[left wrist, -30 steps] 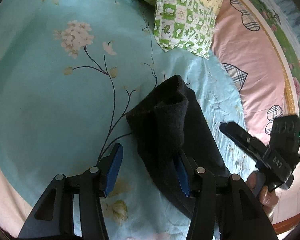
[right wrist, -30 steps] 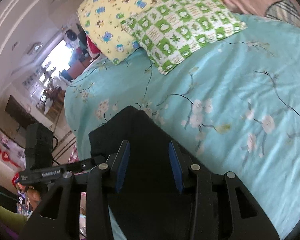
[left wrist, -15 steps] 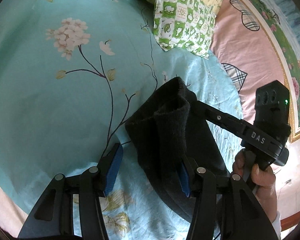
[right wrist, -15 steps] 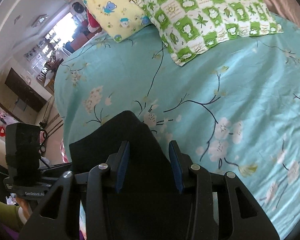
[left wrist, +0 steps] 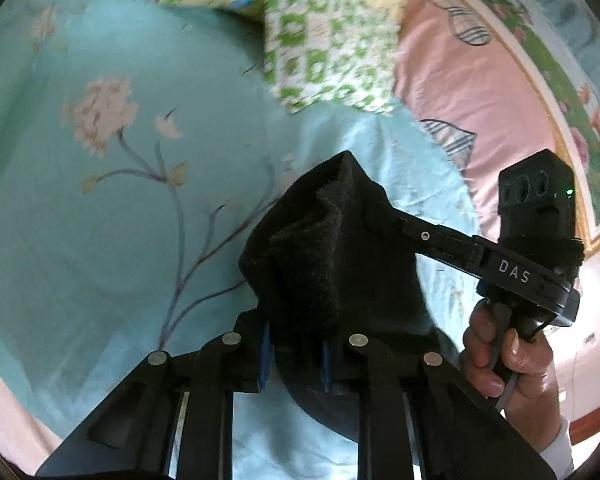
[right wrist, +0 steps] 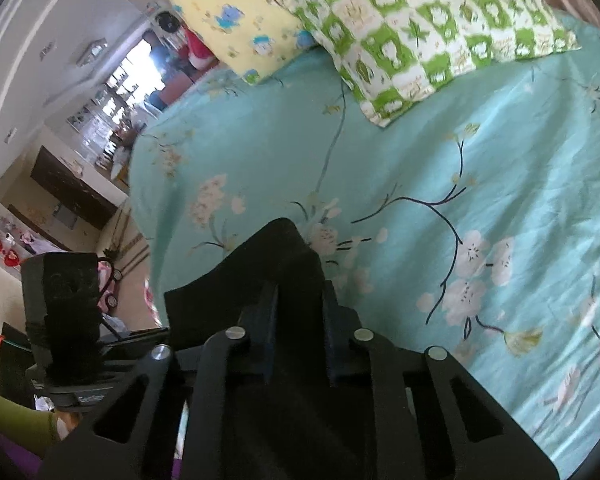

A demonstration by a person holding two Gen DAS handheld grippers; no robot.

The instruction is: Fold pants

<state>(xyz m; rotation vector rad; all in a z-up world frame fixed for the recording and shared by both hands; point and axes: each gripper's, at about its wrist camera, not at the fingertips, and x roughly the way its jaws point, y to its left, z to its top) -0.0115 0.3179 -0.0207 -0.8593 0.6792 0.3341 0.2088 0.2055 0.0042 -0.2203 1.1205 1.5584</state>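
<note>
Two grippers: both mine, both clamped on the same dark cloth.
Left gripper (left wrist: 294,354): my fingers are clenched on a bunched fold of the black pants (left wrist: 332,264); the blue pads (left wrist: 265,354) press in from either side with fabric filling the gap.
Right gripper (right wrist: 300,320): my fingers here are also closed on the pants (right wrist: 268,268), the cloth rising in a peak between and above them.
Right gripper from the left camera: its long black body (left wrist: 500,268) reaches in from the right, its tip buried in the far side of the bundle; my right hand (left wrist: 504,356) wraps the handle below it.
Left gripper from the right camera: its dark body (right wrist: 66,300) shows at the lower left, beside the cloth's edge.
Pants: gathered in a thick, rumpled heap, held between the two grippers above the turquoise flowered bedsheet (left wrist: 120,220); whether the lower part touches the sheet I cannot tell.
Pillows: a green checked pillow (right wrist: 428,28) and a yellow cartoon pillow (right wrist: 236,20) lie at the head of the bed, well apart from the pants.
Pink sheet (left wrist: 472,92): it lies beyond the turquoise one, to the right in the left view.
</note>
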